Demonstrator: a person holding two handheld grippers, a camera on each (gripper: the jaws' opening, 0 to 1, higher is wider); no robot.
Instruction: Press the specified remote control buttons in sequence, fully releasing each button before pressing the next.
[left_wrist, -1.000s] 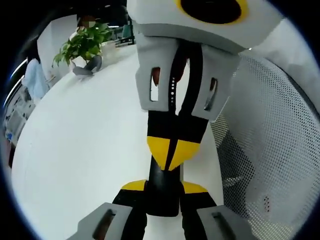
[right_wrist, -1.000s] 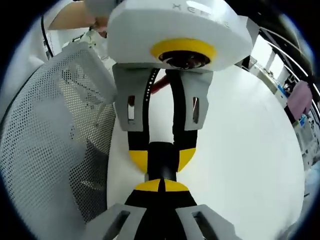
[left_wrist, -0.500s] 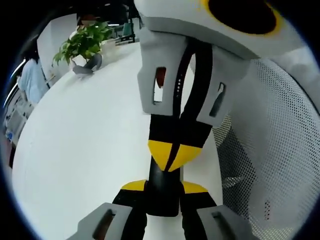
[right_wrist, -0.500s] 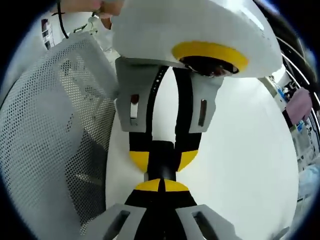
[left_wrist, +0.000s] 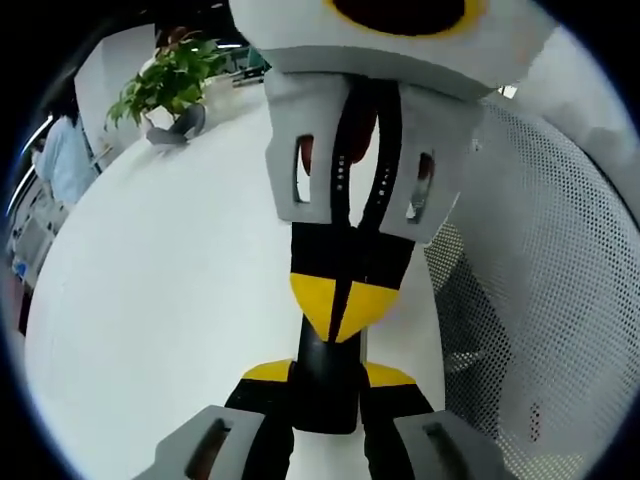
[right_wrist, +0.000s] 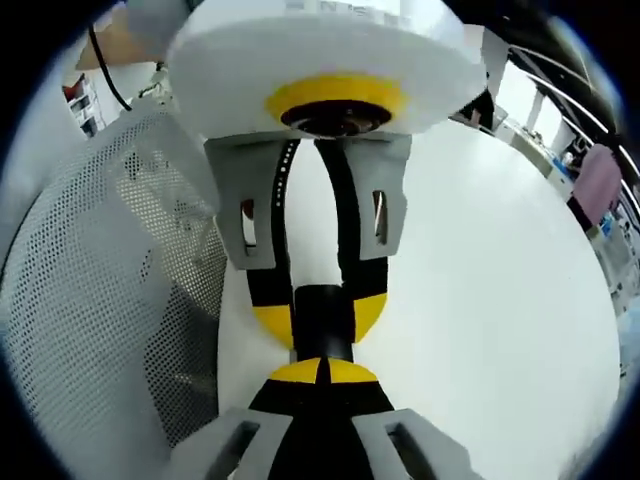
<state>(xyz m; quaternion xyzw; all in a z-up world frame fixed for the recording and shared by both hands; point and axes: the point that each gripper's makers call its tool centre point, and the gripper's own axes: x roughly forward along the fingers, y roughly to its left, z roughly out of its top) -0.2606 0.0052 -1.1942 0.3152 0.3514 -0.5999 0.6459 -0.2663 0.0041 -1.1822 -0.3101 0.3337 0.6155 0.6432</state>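
Remote control (left_wrist: 325, 375) end-on between both hand-held grippers, left (left_wrist: 325, 385) and right (right_wrist: 322, 372) each clamping an end

Left gripper (left_wrist: 327, 372): grey slotted jaws, black arms, yellow tips; right gripper (right_wrist: 322, 370) alike; white housing, yellow ring above; black cable upper left in right gripper view
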